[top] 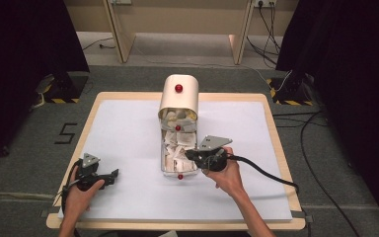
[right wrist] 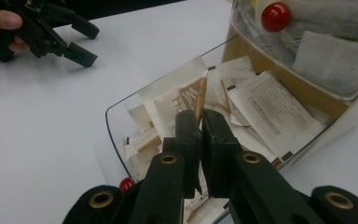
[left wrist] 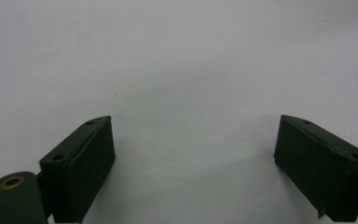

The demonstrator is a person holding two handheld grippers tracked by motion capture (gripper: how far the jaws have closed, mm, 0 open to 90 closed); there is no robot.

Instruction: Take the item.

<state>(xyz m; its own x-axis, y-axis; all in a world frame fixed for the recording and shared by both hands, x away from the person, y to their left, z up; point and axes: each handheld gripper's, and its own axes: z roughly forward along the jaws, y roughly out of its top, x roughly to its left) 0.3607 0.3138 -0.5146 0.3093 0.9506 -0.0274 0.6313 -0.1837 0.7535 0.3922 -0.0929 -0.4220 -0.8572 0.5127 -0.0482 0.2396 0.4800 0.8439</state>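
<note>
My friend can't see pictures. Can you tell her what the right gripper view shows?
The right gripper is shut on a white and gold packet, over a clear drawer full of packets. Behind it is a cream box with a red knob. Far off on the white table, a hand holds the left gripper, open.

High view: from above the person's edge of the table (top: 128, 207), facing forward and down; far enough to take in the whole top and the floor beyond.
Left gripper view: rides the left gripper (left wrist: 193, 154), looking along its jaws, very close to the white sheet (left wrist: 182, 60).
Right gripper view: rides the right gripper (right wrist: 200, 123), close over the clear tray (right wrist: 114, 126) of sachets (right wrist: 265, 109).
Shared: the high and right gripper views both take in the tray (top: 164, 170), the white sheet (top: 123, 143) and the left gripper (top: 109, 177), which lies at the far upper left (right wrist: 81, 39) of the right gripper view.
</note>
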